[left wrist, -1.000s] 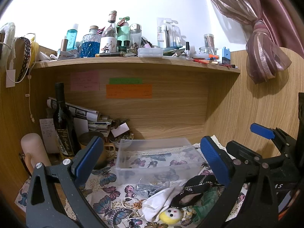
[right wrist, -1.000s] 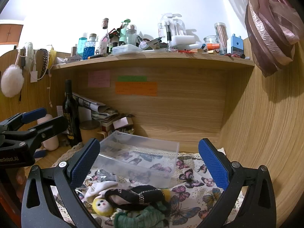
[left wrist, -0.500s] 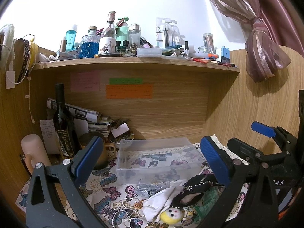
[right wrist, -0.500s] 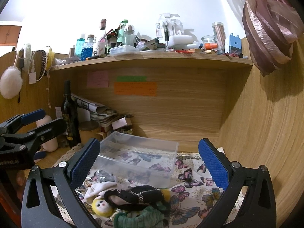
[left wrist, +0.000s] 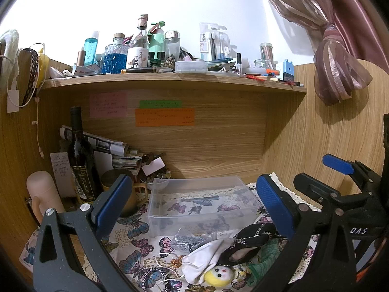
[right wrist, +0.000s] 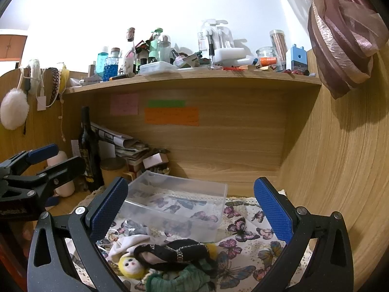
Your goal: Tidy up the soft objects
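Note:
A pile of soft things lies on the butterfly cloth (left wrist: pixel 136 245) in front of a clear plastic bin (left wrist: pixel 201 202): a white sock (left wrist: pixel 204 258), a yellow doll head (left wrist: pixel 218 275), a black headband (left wrist: pixel 252 241) and a green knit piece (left wrist: pixel 265 258). In the right wrist view the pile shows too: doll (right wrist: pixel 131 266), black headband (right wrist: pixel 175 253), green knit (right wrist: pixel 180 279), bin (right wrist: pixel 177 206). My left gripper (left wrist: pixel 192 204) is open and empty above the pile. My right gripper (right wrist: pixel 189 209) is open and empty, also above it.
A dark wine bottle (left wrist: pixel 80 158), a brown mug (left wrist: pixel 121 194), a pink cylinder (left wrist: pixel 43 194) and stacked papers (left wrist: pixel 107 148) stand at the back left. A cluttered shelf (left wrist: pixel 170 77) runs overhead. Wooden walls close in on the back and right.
Both grippers have shifted only slightly; the views are almost the same. Nothing was taken hold of or moved.

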Demonstrator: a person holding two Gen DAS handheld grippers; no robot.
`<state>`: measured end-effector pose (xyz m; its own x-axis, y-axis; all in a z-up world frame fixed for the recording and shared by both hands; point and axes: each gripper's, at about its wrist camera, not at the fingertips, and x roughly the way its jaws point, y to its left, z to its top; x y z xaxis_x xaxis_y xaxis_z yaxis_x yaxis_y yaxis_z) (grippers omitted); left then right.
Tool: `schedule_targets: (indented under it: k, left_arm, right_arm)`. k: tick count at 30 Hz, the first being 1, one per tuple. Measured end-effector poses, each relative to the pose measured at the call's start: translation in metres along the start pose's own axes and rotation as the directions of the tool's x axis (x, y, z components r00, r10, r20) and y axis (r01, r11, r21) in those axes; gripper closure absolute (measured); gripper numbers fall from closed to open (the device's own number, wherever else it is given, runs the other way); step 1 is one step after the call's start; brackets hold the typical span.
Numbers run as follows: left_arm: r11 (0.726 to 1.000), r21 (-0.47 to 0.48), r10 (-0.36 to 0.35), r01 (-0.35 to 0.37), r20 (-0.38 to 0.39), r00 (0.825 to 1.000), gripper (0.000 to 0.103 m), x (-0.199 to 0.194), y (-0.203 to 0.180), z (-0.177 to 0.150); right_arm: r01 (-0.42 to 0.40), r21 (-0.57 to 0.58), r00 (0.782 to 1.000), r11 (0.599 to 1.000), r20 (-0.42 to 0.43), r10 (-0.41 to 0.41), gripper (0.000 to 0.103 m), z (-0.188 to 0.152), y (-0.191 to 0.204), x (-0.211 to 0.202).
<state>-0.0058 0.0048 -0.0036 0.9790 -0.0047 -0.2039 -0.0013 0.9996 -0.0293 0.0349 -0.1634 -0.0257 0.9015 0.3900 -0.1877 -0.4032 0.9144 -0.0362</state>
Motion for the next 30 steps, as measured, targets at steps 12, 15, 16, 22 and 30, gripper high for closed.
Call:
schedule_targets:
  k: [12,15,16,22,30]
  left_arm:
    - [1.0,0.001,0.001,-0.001,0.0,1.0,0.0,0.0001,-0.0003,0.0001]
    - [1.0,0.001,0.0,0.0,0.001,1.0,0.0,-0.0004,-0.0002,0.0]
    - [1.0,0.001,0.001,-0.001,0.001,1.0,0.0,-0.0001,-0.0004,0.0001]
    - [1.0,0.004,0.001,-0.001,0.0,1.0,0.0,-0.0003,-0.0009,0.002]
    - [1.0,0.008,0.0,0.0,0.003,1.0,0.0,-0.0017,-0.0049,0.0059]
  right_arm:
    - [-0.01,0.012,1.0,1.0,0.007,0.009,0.0,0.0002,0.0003,-0.0017]
    - [-0.009,0.012,1.0,1.0,0.008,0.009,0.0,0.0005,0.0006,-0.0018]
    - [-0.009,0.013,1.0,1.0,0.01,0.009,0.0,0.0006,0.0005,-0.0021]
    - [-0.009,0.017,1.0,1.0,0.009,0.009,0.0,0.0002,0.0008,-0.002]
    - [-0.011,0.027,1.0,1.0,0.016,0.011,0.0,0.0018,-0.0011,-0.0031]
